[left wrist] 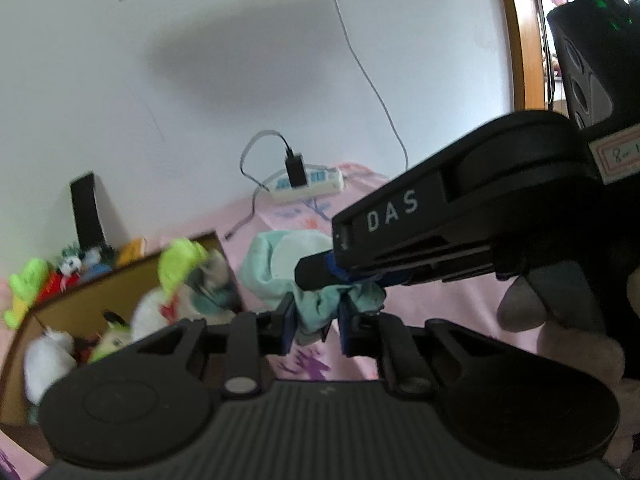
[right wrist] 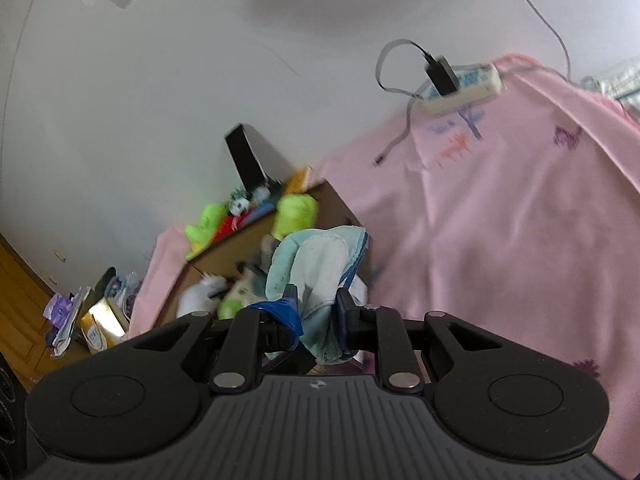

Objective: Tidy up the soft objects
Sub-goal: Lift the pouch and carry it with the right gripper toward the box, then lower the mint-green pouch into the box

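Both tools are showing black ribbed housings with round side discs, silver pivot screws and blue-padded fingers; the right gripper (left wrist: 340, 276) is wearing white "DAS" lettering and a paper label

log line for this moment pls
left claw: shut on cloth | right claw: shut on cloth | cloth: lifted over bed | box: toys inside

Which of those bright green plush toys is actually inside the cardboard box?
The rounder green plush at the box's far corner sits inside it. The other green plush, lying with red and blue toys, rests outside, behind the box's back wall.
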Demonstrator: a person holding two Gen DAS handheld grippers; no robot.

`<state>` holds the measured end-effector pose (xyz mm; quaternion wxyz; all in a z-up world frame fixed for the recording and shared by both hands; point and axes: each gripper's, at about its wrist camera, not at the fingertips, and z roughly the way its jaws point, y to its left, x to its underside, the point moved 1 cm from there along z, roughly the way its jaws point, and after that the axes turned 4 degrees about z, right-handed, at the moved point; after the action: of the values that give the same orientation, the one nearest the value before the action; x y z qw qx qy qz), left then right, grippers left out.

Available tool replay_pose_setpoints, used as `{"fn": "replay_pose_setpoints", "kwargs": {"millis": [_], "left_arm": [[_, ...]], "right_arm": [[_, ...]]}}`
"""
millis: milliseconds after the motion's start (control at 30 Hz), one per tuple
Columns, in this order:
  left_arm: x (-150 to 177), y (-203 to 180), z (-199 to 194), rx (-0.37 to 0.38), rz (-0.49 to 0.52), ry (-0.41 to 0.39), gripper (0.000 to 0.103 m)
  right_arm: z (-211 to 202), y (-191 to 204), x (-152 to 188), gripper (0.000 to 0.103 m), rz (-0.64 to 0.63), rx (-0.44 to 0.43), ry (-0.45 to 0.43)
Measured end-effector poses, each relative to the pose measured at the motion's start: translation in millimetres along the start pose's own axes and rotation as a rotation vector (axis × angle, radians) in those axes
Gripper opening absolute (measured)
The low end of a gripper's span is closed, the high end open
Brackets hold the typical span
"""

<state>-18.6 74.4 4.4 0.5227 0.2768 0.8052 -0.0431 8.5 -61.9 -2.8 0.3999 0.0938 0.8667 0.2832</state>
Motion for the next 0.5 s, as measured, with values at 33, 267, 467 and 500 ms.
{"fn": "replay_pose_setpoints", "kwargs": {"millis": [33,267,467,500], "left_arm": [[-3,5,-2,-0.001,0.001,-0.010,0.011],[-14,49,-12,-0.004,-0.002,-0.068,0.011],[-20,78,-3,-0.013,0.029,-0.060,0.011],[-21,83,-2,-0.015,0.032,-0.063,0.011]], "right_arm": [[0,7,-2,0.001,-0.010,0.000,-0.010],[16,52,-10,0.001,-0.127,0.023,-0.070],[43,73,-21,0.001,-0.168,0.035,-0.073],[48,77,-24,0.001,-0.173,0.033,-0.075]]}}
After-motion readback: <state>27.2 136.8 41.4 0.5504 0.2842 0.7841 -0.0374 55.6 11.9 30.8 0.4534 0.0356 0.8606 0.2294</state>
